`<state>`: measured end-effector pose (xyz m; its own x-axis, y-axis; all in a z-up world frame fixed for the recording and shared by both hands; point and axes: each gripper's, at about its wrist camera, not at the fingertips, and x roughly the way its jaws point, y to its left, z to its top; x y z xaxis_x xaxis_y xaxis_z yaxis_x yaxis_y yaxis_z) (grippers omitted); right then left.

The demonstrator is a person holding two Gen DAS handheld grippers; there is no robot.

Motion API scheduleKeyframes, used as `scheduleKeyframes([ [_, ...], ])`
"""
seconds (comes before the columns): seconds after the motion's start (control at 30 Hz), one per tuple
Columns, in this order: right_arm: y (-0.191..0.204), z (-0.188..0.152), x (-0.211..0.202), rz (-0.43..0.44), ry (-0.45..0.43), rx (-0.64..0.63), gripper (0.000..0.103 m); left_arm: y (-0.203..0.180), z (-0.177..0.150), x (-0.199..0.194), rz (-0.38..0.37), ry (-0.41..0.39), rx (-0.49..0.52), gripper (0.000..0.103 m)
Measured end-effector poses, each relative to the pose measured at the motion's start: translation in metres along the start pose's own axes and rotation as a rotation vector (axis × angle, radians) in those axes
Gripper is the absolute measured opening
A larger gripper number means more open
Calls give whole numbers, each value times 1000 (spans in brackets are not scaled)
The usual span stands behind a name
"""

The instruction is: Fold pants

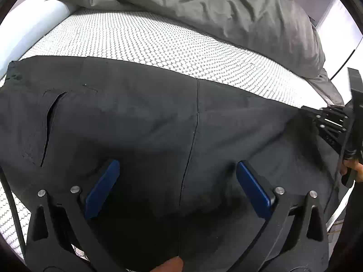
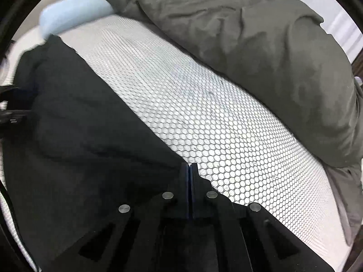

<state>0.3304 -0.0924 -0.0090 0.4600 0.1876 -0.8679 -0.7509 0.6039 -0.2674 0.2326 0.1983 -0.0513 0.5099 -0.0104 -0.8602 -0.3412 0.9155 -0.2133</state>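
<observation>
The dark pants (image 1: 136, 117) lie spread across the near part of a bed, on a white sheet (image 1: 140, 40) printed with a fine honeycomb pattern. The left tool (image 1: 178, 188) hangs above the pants with its blue pads wide apart, gripping nothing. The right tool (image 2: 190, 170) has its pads pressed together at the pants' edge; whether cloth is caught there is unclear. Behind lie a rumpled grey duvet (image 2: 261, 52) and a pale blue pillow (image 2: 74, 13).

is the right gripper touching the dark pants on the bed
Touching. The right wrist view shows the right gripper shut on the far edge of the dark fabric pants.
</observation>
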Motion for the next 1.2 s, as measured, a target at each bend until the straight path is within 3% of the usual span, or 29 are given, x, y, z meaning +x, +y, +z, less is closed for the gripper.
scheduleKeyframes([
  [0.07, 2, 1, 11, -19, 30, 3, 3, -1, 1, -1, 10, 2, 4, 102],
  [0.17, -10, -5, 11, -3, 36, 49, 17, -1, 4, 0, 16, 2, 6, 102],
  [0.23, -27, -15, -6, 26, 10, 59, 42, 0, 3, -3, 18, 2, 5, 102],
  [0.33, -44, -34, -30, -26, 7, 29, 61, -1, 4, -3, 24, 5, -1, 102],
  [0.53, -77, -59, -39, -61, 116, -32, 61, -5, 5, -1, 44, 8, 3, 102],
  [0.77, -89, -77, -9, -96, 205, -57, 61, -6, 5, 0, 50, 10, 7, 102],
  [0.87, -98, -88, 10, -197, 248, -71, 57, -6, 5, 1, 47, 11, 8, 102],
  [1.0, -128, -100, 7, -323, 202, 49, 56, -6, 5, 1, 53, 12, 13, 102],
  [1.17, -146, -106, -29, -250, 130, 91, 53, -5, 4, 0, 53, 11, 15, 102],
  [1.2, -149, -110, -40, -196, 129, 87, 53, -4, 4, 0, 55, 12, 15, 102],
])
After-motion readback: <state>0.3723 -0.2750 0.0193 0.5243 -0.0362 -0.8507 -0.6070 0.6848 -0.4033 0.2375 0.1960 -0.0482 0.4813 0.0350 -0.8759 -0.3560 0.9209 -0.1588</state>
